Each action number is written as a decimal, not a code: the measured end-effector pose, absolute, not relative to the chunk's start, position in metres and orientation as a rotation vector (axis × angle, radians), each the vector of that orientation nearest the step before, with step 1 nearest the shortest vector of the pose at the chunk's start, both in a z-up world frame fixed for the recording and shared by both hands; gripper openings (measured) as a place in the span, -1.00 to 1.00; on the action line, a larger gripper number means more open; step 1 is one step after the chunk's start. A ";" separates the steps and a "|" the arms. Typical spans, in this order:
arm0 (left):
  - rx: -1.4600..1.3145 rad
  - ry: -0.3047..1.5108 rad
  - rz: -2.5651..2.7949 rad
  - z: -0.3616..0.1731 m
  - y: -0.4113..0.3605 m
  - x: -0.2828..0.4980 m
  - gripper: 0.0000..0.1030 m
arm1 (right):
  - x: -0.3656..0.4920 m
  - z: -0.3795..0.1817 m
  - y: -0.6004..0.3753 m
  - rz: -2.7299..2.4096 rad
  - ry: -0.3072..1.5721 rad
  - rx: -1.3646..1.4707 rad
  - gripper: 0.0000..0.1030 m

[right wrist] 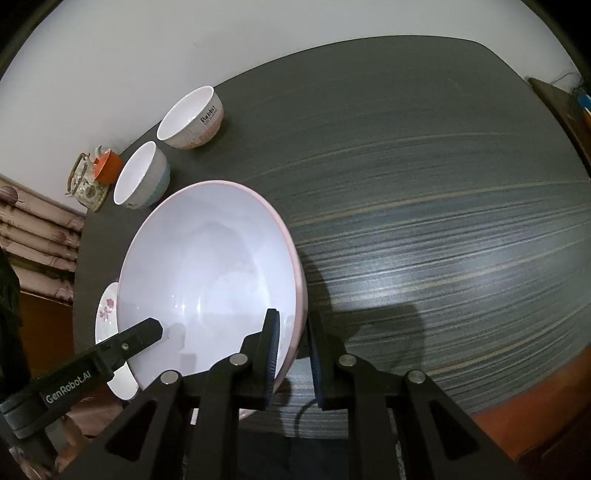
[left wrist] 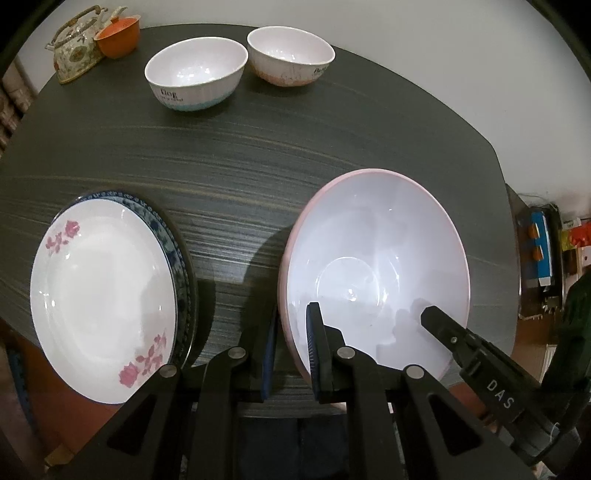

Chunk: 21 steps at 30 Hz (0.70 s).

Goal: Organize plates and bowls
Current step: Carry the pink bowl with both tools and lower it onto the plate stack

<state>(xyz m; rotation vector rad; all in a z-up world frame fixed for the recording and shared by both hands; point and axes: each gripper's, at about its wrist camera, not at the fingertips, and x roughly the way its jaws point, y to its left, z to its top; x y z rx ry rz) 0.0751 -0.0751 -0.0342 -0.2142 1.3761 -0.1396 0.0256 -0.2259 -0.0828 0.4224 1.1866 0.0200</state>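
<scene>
A large pink bowl (left wrist: 376, 254) with a white inside sits near the table's front edge; it also shows in the right wrist view (right wrist: 210, 258). My left gripper (left wrist: 291, 350) is shut on its left rim, one finger inside, one outside. My right gripper (right wrist: 293, 354) is shut on its right rim the same way. A white plate with pink flowers (left wrist: 99, 295) lies stacked on a blue-patterned plate (left wrist: 177, 251) to the left. Two small white bowls, one blue-based (left wrist: 195, 74) and one pink-based (left wrist: 290, 55), stand at the far side.
A floral teapot (left wrist: 75, 51) and an orange cup (left wrist: 120, 35) stand at the far left corner of the dark striped table (left wrist: 258, 155). A shelf with clutter (left wrist: 543, 251) is beyond the table's right edge. A wall is behind the table.
</scene>
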 end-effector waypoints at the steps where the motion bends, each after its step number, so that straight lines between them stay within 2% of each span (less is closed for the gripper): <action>1: -0.214 1.378 -0.140 -0.036 -0.076 0.077 -0.77 | 0.026 -0.084 -0.225 0.020 1.188 0.420 -0.69; 21: -0.184 1.394 -0.136 -0.056 -0.081 0.081 -0.77 | 0.019 -0.098 -0.230 0.006 1.206 0.431 -0.64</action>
